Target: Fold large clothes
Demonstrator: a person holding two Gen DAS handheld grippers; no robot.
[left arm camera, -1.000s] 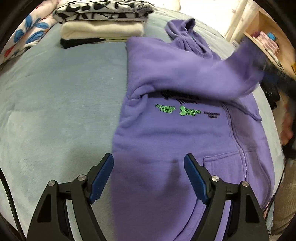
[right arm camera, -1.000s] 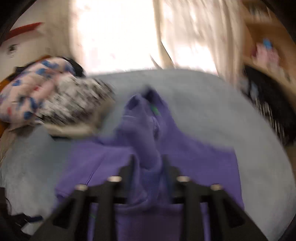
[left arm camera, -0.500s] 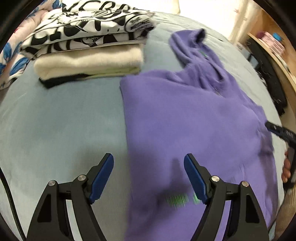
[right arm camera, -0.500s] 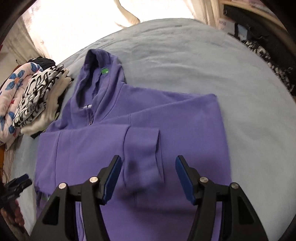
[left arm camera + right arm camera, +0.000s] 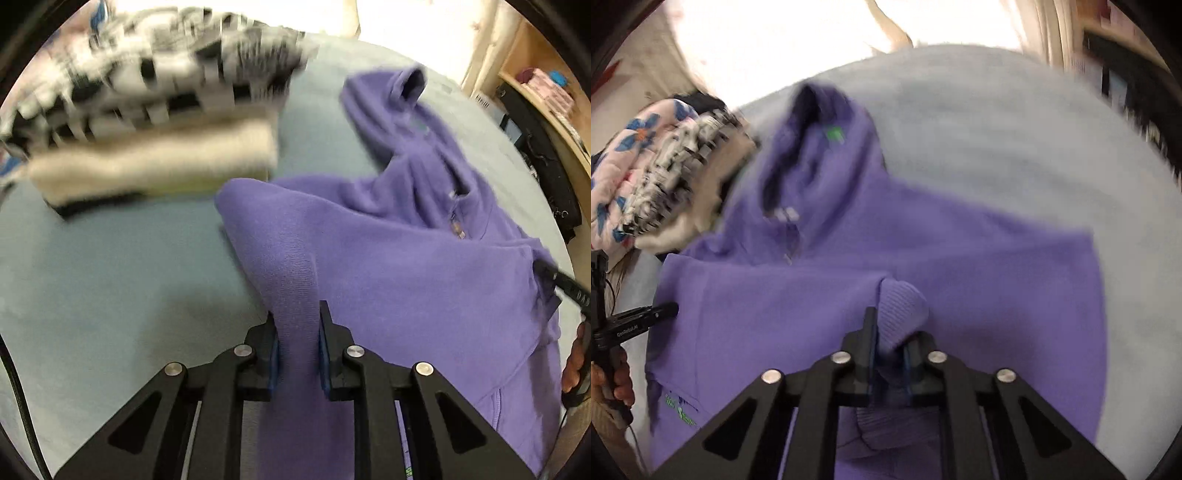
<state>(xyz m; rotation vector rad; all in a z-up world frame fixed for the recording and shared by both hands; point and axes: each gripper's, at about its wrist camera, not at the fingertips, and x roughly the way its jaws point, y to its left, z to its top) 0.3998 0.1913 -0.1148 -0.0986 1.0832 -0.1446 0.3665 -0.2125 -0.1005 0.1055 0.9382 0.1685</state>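
The soft purple fleece hoodie (image 5: 406, 266) is lying on the pale blue-grey bed cover (image 5: 110, 280), its sleeves already laid across the body and its hood (image 5: 820, 140) pointing away toward the window. The left gripper (image 5: 297, 343) has just been closing, and its blue pads are now pinching a raised ridge of the hoodie's left edge. The right gripper (image 5: 889, 354) has just been closing too, and it is nipping the ribbed cuff (image 5: 903, 306) of the folded-in sleeve near the middle of the garment.

I am thinking the trouble could be starting with that right-hand grip. It seems to be holding only the cuff, not the body layer beneath, so a lift could be dragging the sleeve out of its fold while the body is staying flat. The left pinch is gathering a narrow ridge, so the fold line may be coming out crooked or bunched. Fleece this thick is also pulling hard on small pinches, and one side could be slipping free partway over. The stack of folded clothes (image 5: 155, 122), cream under black-and-white print, is sitting just beside the hoodie's shoulder, and a wide swing could be knocking it askew.
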